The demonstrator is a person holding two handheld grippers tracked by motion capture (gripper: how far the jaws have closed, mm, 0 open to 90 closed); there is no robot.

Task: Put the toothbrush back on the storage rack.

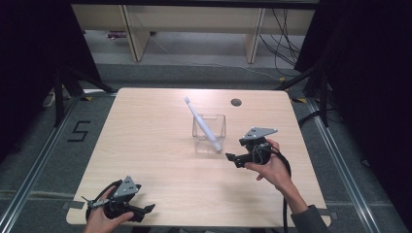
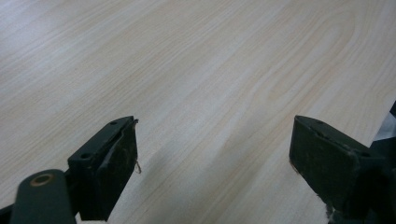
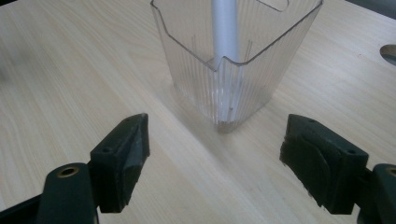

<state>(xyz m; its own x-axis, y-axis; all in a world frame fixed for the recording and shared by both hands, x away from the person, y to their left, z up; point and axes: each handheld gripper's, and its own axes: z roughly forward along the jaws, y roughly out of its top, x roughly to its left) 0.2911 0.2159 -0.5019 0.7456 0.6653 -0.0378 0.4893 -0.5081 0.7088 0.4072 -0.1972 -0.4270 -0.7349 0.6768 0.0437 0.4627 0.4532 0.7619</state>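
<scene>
A clear ribbed plastic cup point(image 1: 209, 132) point(image 3: 236, 65) stands upright near the middle of the wooden table point(image 1: 145, 145). A white toothbrush point(image 1: 201, 122) leans in it, head up and to the back left; its grey-white handle point(image 3: 225, 28) is seen inside the cup. My right gripper point(image 1: 231, 159) point(image 3: 215, 154) is open just to the right of the cup, jaws pointing at it, nothing between them. My left gripper point(image 1: 148, 209) point(image 2: 212, 161) rests open at the table's front left edge over bare wood.
A round cable hole point(image 1: 236, 102) point(image 3: 388, 52) sits in the table behind the cup. Dark curtains flank the table, tripod legs stand at both back corners, and cables lie on the floor at the back right. Shelving stands beyond.
</scene>
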